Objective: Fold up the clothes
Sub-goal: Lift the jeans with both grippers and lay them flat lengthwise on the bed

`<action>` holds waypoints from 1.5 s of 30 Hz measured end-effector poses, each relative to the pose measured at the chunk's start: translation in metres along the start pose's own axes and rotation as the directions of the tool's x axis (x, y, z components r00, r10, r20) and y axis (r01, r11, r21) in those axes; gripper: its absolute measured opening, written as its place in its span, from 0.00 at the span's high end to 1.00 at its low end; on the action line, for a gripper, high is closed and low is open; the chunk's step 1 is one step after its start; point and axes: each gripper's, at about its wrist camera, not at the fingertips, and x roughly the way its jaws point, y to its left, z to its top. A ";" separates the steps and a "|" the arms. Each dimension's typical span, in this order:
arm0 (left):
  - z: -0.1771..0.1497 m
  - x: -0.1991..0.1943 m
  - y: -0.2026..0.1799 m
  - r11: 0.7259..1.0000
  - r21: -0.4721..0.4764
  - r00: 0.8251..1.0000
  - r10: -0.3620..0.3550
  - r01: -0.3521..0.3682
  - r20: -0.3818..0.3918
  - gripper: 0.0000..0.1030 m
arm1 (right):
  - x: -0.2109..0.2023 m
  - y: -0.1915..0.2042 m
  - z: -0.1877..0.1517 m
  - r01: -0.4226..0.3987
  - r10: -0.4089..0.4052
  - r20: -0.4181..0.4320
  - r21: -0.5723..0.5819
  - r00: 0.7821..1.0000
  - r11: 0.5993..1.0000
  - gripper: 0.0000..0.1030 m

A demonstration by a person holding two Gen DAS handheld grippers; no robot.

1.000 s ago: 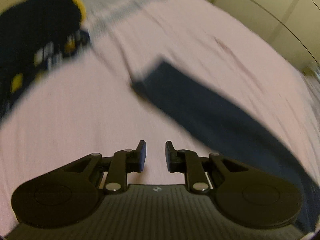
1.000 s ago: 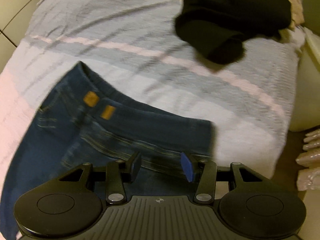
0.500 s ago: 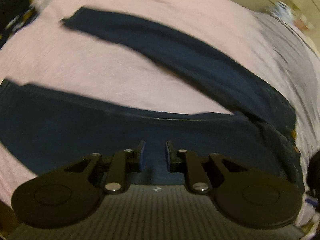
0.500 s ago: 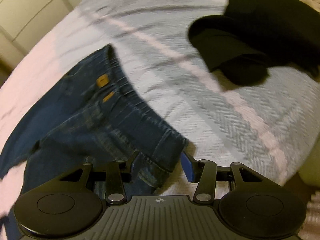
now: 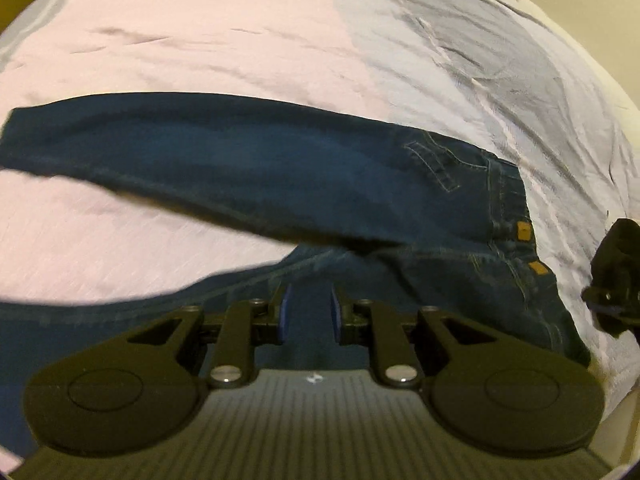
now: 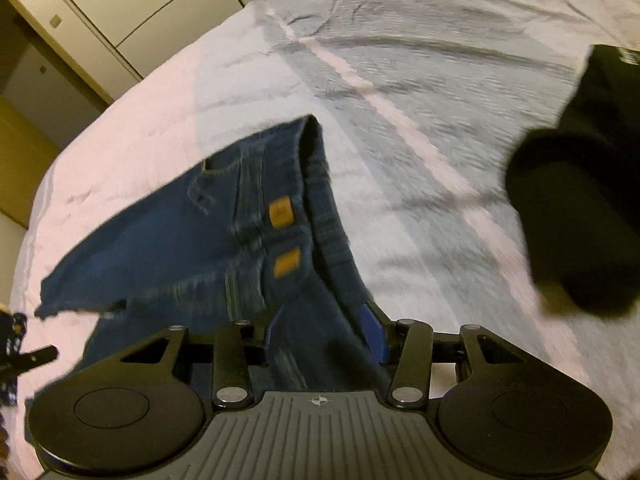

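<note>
- I see dim, warm yellowish indoor light in both views.
- Motion blur smears the dark blue denim jeans (image 5: 280, 168) and the pink-and-grey woven bedspread (image 6: 420, 128).
- Fisheye bending curves my frame edges, corners black.

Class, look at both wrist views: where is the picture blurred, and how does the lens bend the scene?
Left wrist view: the jeans smear along their lower edge, and the bedspread bulges like a dome. Right wrist view: the jeans' stitching streaks, the black garment has soft edges, and the cupboard lines curve.
</note>
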 end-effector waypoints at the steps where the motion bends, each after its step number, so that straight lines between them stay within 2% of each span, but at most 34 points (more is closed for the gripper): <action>1: 0.008 0.009 -0.001 1.000 0.002 1.000 -0.002 0.002 -0.004 0.85 | 0.009 0.001 0.008 -0.004 0.004 -0.001 0.009 1.000 1.000 0.54; 7: 0.041 0.046 0.003 1.000 -0.003 1.000 -0.005 0.005 -0.025 0.85 | 0.064 0.007 0.056 -0.075 0.074 0.024 0.037 0.997 0.997 0.54; 16: 0.082 0.092 0.016 1.000 -0.023 0.999 0.000 -0.001 -0.054 0.85 | 0.145 0.009 0.125 -0.092 0.089 0.057 0.040 0.994 0.995 0.54; 17: 0.086 0.097 0.017 1.000 -0.025 0.998 0.000 -0.002 -0.057 0.85 | 0.152 0.008 0.129 -0.112 0.110 0.048 0.042 0.993 0.993 0.60; 18: 0.091 0.102 0.019 1.000 -0.027 0.998 0.001 -0.002 -0.060 0.85 | 0.159 0.007 0.134 -0.139 0.138 0.026 0.044 0.990 0.989 0.95; 20: 0.099 0.112 0.022 0.999 -0.031 0.998 0.002 -0.004 -0.066 0.85 | 0.160 0.010 0.141 -0.165 0.165 0.034 0.014 0.986 0.986 0.98; 23: 0.101 0.115 0.026 0.999 -0.035 0.998 0.011 -0.013 -0.060 0.85 | 0.140 0.015 0.150 -0.205 0.211 0.150 -0.055 0.966 0.977 0.99; 25: 0.101 0.115 0.028 0.999 -0.033 0.999 0.013 -0.015 -0.046 0.85 | 0.136 0.019 0.156 -0.182 0.197 0.204 -0.088 0.959 0.979 0.99; 26: 0.101 0.118 0.027 0.999 -0.028 0.999 0.022 -0.023 -0.050 0.85 | 0.142 0.022 0.157 -0.145 0.164 0.201 -0.106 0.966 0.984 0.99; 28: 0.100 0.124 0.025 0.999 -0.018 0.998 0.039 -0.040 -0.057 0.85 | 0.173 0.024 0.154 -0.031 0.044 0.126 -0.105 0.991 0.994 0.95; 29: 0.100 0.126 0.024 0.999 -0.011 0.997 0.048 -0.048 -0.060 0.85 | 0.185 0.021 0.151 -0.001 0.010 0.096 -0.098 0.995 0.995 0.87; 30: 0.098 0.126 0.022 0.999 0.005 0.997 0.054 -0.054 -0.062 0.85 | 0.195 0.018 0.149 0.028 -0.022 0.069 -0.090 0.997 0.996 0.85; 31: 0.097 0.126 0.020 0.998 0.021 0.996 0.061 -0.060 -0.063 0.85 | 0.190 0.018 0.149 0.041 -0.036 0.082 -0.064 0.996 0.997 0.84; 32: 0.096 0.126 0.018 0.997 0.035 0.996 0.066 -0.064 -0.064 0.85 | 0.185 0.017 0.149 0.054 -0.050 0.095 -0.037 0.994 0.998 0.71; 33: 0.094 0.124 0.018 0.997 0.038 0.996 0.064 -0.062 -0.059 0.85 | 0.179 0.017 0.149 0.067 -0.065 0.109 -0.012 0.992 0.998 0.49; 34: 0.093 0.121 0.018 0.997 0.039 0.996 0.063 -0.061 -0.055 0.85 | 0.165 0.017 0.148 0.096 -0.093 0.142 -0.014 0.985 0.995 0.47; 36: 0.091 0.117 0.020 0.997 0.023 0.996 0.068 -0.067 -0.061 0.85 | 0.137 0.017 0.144 0.151 -0.144 0.207 -0.016 0.968 0.988 0.47; 38: 0.088 0.112 0.020 0.998 0.011 0.997 0.059 -0.058 -0.052 0.85 | 0.109 0.018 0.135 0.112 -0.103 0.199 -0.036 0.974 0.993 0.47; 40: 0.085 0.106 0.018 0.999 0.006 0.998 0.042 -0.042 -0.038 0.85 | 0.086 0.027 0.113 0.016 0.000 0.174 -0.091 0.985 0.996 0.61; 41: 0.081 0.104 0.014 1.000 0.009 0.999 0.023 -0.023 -0.032 0.85 | 0.081 0.033 0.098 -0.008 0.026 0.133 -0.138 0.991 0.990 0.69; 43: 0.074 0.100 0.007 1.000 0.017 1.000 -0.010 0.010 -0.023 0.85 | 0.080 0.047 0.068 -0.041 0.052 0.038 -0.235 0.998 0.971 0.70; 44: 0.071 0.101 0.003 1.000 0.024 1.000 -0.002 0.003 -0.031 0.85 | 0.087 0.053 0.053 -0.015 0.018 0.006 -0.285 1.000 0.958 0.70; 45: 0.068 0.101 0.000 0.999 0.032 0.999 0.006 -0.005 -0.039 0.85 | 0.099 0.053 0.040 0.075 -0.081 -0.003 -0.321 0.997 0.944 0.70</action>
